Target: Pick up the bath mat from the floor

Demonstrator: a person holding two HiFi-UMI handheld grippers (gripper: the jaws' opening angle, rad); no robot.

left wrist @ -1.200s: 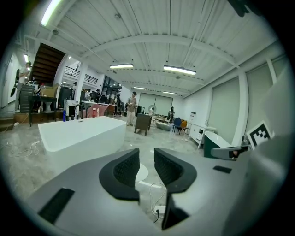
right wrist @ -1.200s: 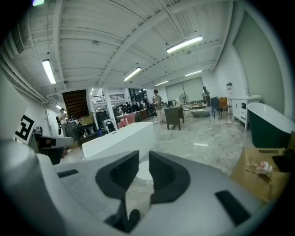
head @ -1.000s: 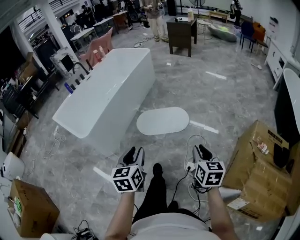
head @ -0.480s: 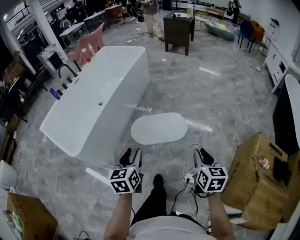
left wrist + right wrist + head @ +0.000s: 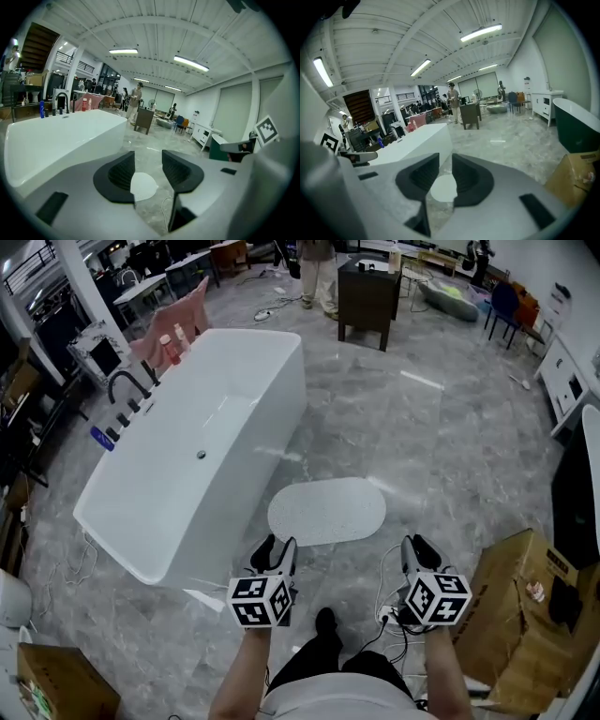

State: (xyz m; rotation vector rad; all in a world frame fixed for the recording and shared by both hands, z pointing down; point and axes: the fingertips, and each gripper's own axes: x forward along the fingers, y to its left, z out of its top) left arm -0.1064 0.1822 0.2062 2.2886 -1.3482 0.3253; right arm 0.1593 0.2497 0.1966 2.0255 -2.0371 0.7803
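1. The left gripper (image 5: 275, 547) has its jaws moderately apart. They have just been opening, with nothing between them. In the left gripper view only the distant mat shows through the gap.
2. The right gripper (image 5: 420, 549) has its jaws set narrower, with a slim gap, and it is also empty.
3. Both grippers are held above the floor and point forward and somewhat downward.
4. The bath mat (image 5: 326, 511) is a pale oval lying flat on the grey floor (image 5: 441, 446). It is just beyond the fingertips, in the span between the two grippers.
5. Its long axis runs left to right, so each gripper faces one end of the near edge. The left gripper looks slightly nearer, though the wide lens makes that hard to judge.
6. The bathtub (image 5: 187, 456) stands beside the mat's left end, and a cardboard box (image 5: 516, 615) sits well off to the right.
7. The likely next move is to reach forward and down, one gripper to each end.
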